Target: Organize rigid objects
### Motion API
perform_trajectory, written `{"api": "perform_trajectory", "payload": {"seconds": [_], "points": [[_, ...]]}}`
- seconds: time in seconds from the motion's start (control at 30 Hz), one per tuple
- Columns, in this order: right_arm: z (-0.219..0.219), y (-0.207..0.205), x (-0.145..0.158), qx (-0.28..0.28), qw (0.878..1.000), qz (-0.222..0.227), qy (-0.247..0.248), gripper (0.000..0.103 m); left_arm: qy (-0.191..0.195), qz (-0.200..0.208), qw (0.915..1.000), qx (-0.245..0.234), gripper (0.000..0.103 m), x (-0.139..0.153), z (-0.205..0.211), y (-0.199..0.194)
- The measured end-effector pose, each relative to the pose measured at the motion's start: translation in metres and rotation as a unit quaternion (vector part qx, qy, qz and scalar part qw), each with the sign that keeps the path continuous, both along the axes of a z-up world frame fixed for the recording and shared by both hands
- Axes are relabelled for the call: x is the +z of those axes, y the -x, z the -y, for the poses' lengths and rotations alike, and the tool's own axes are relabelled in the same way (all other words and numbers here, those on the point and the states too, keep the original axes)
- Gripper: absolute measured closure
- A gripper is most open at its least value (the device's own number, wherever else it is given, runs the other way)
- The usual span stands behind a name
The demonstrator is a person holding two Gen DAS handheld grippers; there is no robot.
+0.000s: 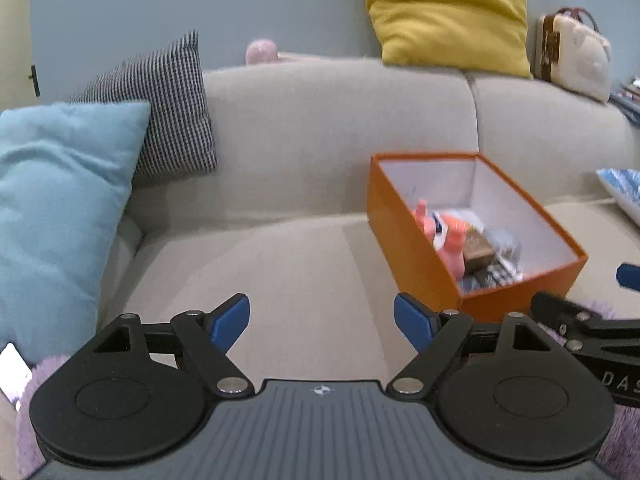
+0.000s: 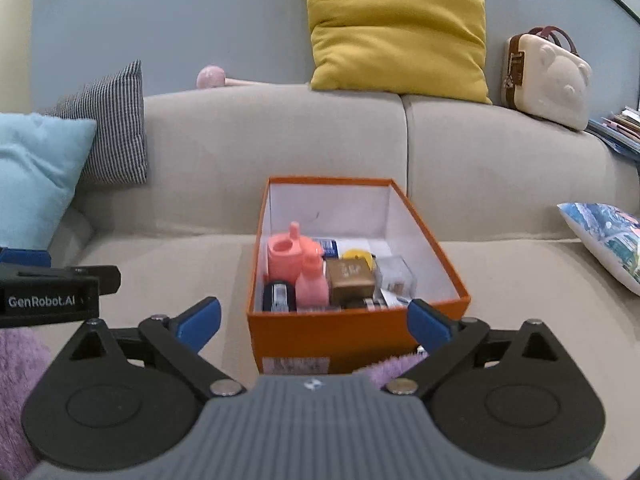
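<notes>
An orange box [image 2: 352,330] [image 1: 416,256] with white inner walls stands on the beige sofa seat. Inside lie several small objects: a pink cup [image 2: 285,258], a pink bottle [image 2: 312,286], a brown cube [image 2: 351,280], a clear plastic case [image 2: 396,276] and a dark item [image 2: 279,296]. My right gripper [image 2: 316,322] is open just in front of the box's near wall, nothing between its blue pads. My left gripper [image 1: 322,322] is open over bare seat cushion, left of the box, holding nothing. The right gripper's side [image 1: 580,320] shows in the left wrist view.
On the sofa's left lean a light blue cushion [image 1: 52,216] and a checked cushion [image 1: 160,112]. A yellow cushion [image 2: 400,28] and a cream bear-shaped case [image 2: 548,80] sit on the backrest. A printed cushion [image 2: 608,240] lies at the right. Purple fluffy fabric [image 2: 16,380] borders the near edge.
</notes>
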State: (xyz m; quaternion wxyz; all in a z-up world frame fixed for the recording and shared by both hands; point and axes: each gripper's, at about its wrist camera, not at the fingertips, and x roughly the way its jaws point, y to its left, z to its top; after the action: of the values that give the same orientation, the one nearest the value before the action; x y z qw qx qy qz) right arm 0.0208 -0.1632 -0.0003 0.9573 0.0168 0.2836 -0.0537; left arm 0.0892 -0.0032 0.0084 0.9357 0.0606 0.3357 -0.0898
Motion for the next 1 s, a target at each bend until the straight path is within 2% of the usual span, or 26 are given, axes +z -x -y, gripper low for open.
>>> {"api": "perform_trajectory", "payload": {"seconds": [0.17, 0.43, 1.0], "points": [[0.001, 0.004, 0.001, -0.008, 1.000, 0.002, 0.000, 0.002, -0.010, 0.001, 0.9999, -0.003, 0.007, -0.007, 0.002, 0.007], [0.006, 0.003, -0.005, -0.012, 1.000, -0.012, -0.017, 0.002, -0.006, -0.010, 0.9999, -0.002, 0.007, -0.012, -0.002, 0.005], [0.002, -0.003, -0.009, 0.002, 1.000, -0.026, -0.014, 0.002, -0.001, -0.020, 0.9998, 0.001, 0.007, -0.018, -0.007, 0.001]]}}
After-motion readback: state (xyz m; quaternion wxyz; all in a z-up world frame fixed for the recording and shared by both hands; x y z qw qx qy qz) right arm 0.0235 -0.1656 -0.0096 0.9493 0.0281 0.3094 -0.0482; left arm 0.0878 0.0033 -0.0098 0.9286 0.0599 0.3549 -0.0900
